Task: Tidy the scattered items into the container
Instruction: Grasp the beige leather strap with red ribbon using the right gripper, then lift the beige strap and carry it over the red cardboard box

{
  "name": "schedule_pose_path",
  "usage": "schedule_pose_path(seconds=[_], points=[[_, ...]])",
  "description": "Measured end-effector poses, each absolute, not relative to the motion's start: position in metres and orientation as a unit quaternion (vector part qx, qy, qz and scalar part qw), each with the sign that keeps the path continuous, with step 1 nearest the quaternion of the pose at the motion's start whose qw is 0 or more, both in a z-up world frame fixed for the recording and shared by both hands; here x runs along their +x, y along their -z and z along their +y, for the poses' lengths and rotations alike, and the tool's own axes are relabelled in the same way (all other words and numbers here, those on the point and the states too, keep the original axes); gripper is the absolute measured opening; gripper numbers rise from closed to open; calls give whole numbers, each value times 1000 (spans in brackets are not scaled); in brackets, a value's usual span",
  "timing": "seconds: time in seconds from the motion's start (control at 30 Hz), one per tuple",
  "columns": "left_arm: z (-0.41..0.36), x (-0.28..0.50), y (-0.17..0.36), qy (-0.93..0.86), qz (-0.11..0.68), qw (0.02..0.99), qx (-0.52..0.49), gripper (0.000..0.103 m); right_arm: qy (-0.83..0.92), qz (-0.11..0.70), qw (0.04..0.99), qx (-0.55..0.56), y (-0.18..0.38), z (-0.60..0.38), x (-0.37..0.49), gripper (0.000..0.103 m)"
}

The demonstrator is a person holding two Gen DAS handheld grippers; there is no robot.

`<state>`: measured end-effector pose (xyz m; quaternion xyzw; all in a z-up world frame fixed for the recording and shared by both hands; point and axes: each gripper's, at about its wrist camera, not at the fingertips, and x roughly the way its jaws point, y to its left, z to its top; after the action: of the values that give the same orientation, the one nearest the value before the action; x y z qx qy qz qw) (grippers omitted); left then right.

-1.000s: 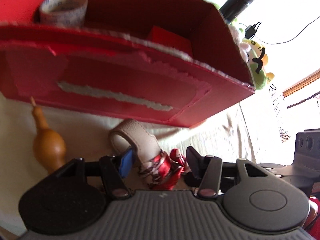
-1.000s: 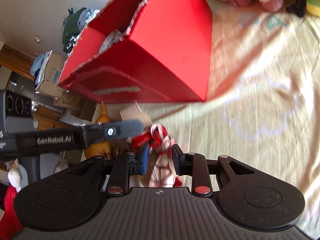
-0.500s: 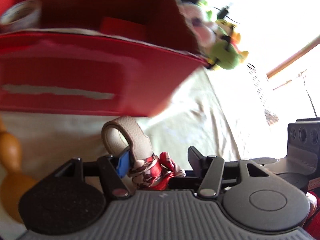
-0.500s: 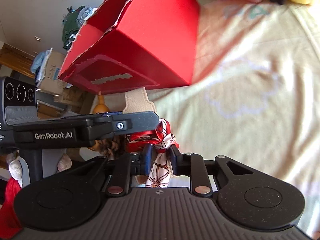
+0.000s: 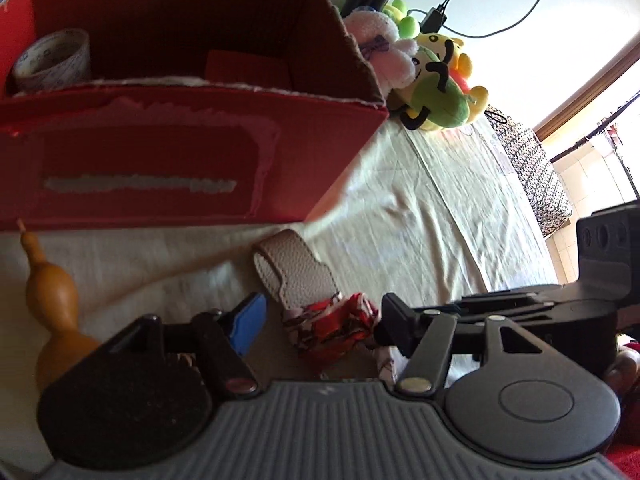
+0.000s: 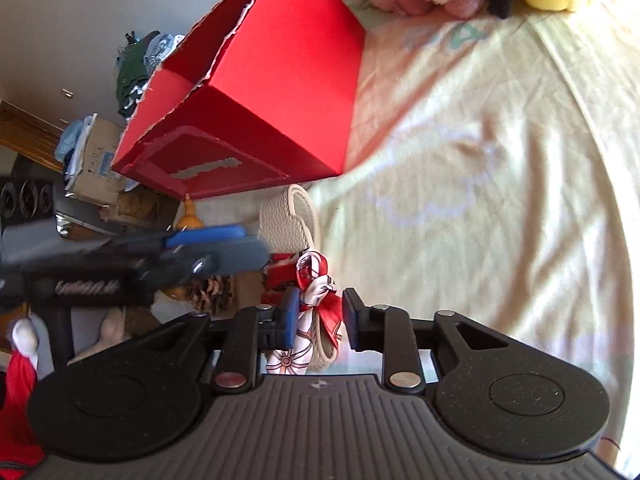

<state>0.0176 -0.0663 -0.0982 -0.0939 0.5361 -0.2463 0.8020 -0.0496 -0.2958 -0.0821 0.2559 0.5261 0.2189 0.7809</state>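
Cream bedsheet (image 5: 400, 220) bears red box (image 5: 160, 160); left hand-held gripper (image 5: 322, 314), right hand-held gripper (image 6: 320, 304) just opening around scarf (image 5: 336, 326).

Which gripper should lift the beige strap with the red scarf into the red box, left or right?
Right, probably. The right gripper straddles the red patterned scarf tied to the beige leather strap, its jaws having just been opening slightly. The left gripper has been opening, pads clear. The red cardboard box sits just ahead.
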Motion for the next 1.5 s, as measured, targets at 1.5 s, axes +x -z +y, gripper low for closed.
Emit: schedule_pose_path(seconds=[1.5], points=[[-97, 63, -55, 365, 362, 858, 19, 47, -202, 333, 864, 321, -54, -339, -13, 27]])
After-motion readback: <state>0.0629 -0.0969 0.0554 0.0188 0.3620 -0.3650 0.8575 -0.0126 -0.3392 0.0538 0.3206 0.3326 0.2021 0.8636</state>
